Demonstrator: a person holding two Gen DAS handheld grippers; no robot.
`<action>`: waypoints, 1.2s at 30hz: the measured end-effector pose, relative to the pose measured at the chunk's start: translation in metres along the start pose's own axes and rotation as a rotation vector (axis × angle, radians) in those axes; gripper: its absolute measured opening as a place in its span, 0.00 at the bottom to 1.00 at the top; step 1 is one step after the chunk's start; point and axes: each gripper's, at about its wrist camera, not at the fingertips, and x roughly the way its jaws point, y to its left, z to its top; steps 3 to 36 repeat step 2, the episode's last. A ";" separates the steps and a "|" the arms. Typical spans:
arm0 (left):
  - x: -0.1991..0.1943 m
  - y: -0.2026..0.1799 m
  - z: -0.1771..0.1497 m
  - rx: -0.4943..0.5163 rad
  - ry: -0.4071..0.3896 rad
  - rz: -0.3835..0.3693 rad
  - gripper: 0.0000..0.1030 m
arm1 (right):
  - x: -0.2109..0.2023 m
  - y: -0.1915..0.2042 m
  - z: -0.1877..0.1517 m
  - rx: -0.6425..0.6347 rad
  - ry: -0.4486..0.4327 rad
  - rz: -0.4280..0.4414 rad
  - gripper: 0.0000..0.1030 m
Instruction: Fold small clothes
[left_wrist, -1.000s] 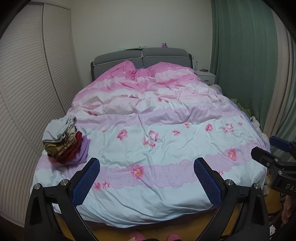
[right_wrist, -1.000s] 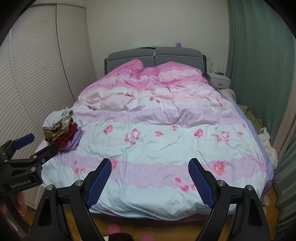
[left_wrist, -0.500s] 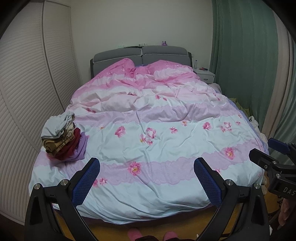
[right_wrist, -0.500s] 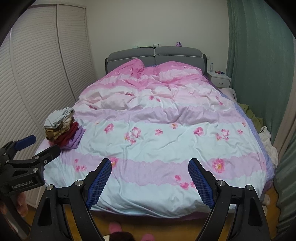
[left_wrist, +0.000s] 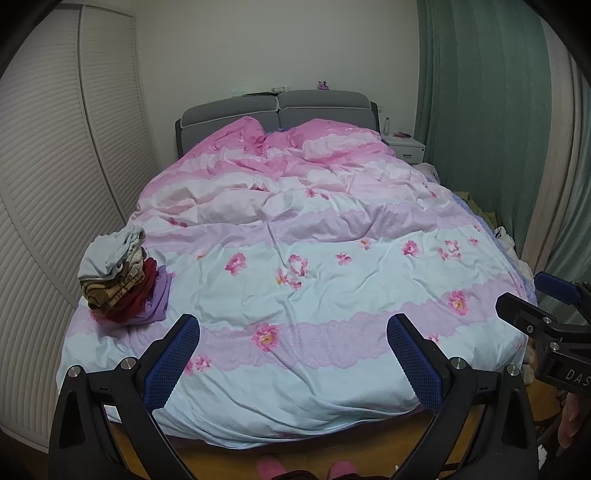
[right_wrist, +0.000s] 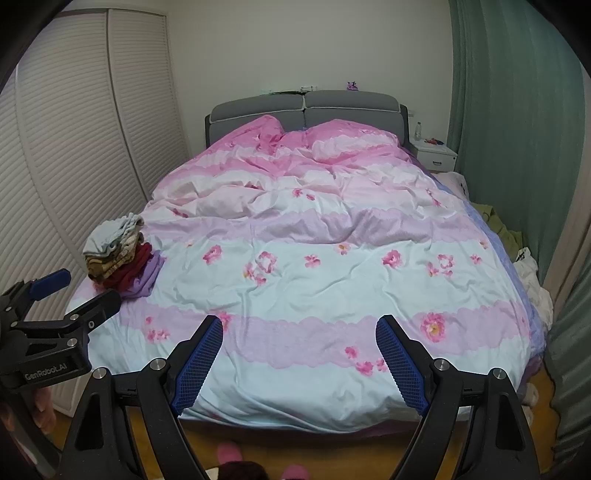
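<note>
A stack of folded small clothes (left_wrist: 122, 277), grey on top, then tan, red and purple, sits at the left edge of the bed; it also shows in the right wrist view (right_wrist: 118, 258). My left gripper (left_wrist: 293, 349) is open and empty, held off the foot of the bed. My right gripper (right_wrist: 299, 350) is open and empty beside it, also off the foot of the bed. Each gripper shows in the other's view: the right one (left_wrist: 546, 317) at the right, the left one (right_wrist: 55, 306) at the left.
The bed carries a pink, white and lilac floral duvet (left_wrist: 314, 266) and a grey headboard (left_wrist: 277, 107). White louvred wardrobe doors (left_wrist: 55, 166) stand left. Green curtains (left_wrist: 480, 110), a white nightstand (left_wrist: 404, 147) and loose clothes on the floor (right_wrist: 524, 266) are right. Pink slippers (left_wrist: 269, 469) are below.
Both grippers have backed away from the bed and lifted a little, so more of the bed's foot and the floor shows. Both stay open and empty.
</note>
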 end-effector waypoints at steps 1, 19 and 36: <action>0.000 0.000 0.000 -0.001 -0.001 0.000 1.00 | 0.000 0.000 0.000 0.000 0.001 0.000 0.83; 0.000 0.000 0.000 -0.001 -0.001 -0.001 1.00 | 0.000 0.000 0.000 0.000 0.002 0.000 0.83; 0.000 0.000 0.000 -0.001 -0.001 -0.001 1.00 | 0.000 0.000 0.000 0.000 0.002 0.000 0.83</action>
